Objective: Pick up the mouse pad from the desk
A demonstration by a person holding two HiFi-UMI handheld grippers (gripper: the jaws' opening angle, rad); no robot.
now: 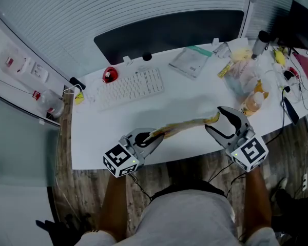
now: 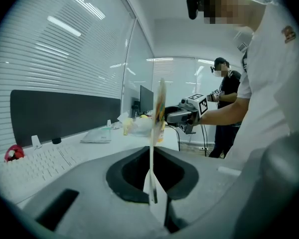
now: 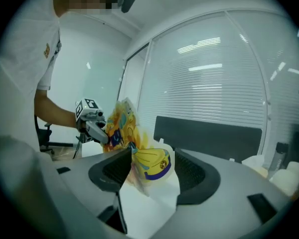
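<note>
The mouse pad (image 1: 185,124), thin with a yellow cartoon print, hangs in the air over the front of the white desk (image 1: 92,142), stretched between both grippers. My left gripper (image 1: 153,136) is shut on its left end; in the left gripper view the mouse pad (image 2: 157,128) runs edge-on out of the closed left gripper (image 2: 152,183). My right gripper (image 1: 219,123) stands open around the pad's right end. In the right gripper view the mouse pad (image 3: 149,166) leans by the left jaw of the right gripper (image 3: 152,171), with a gap on the other side.
A white keyboard (image 1: 131,86) and a red object (image 1: 110,75) lie at the back left. A plastic pouch (image 1: 191,60) lies behind the pad. Bags, bottles and cables (image 1: 251,81) crowd the right end. A dark partition (image 1: 169,32) backs the desk. Another person (image 2: 224,98) stands beyond.
</note>
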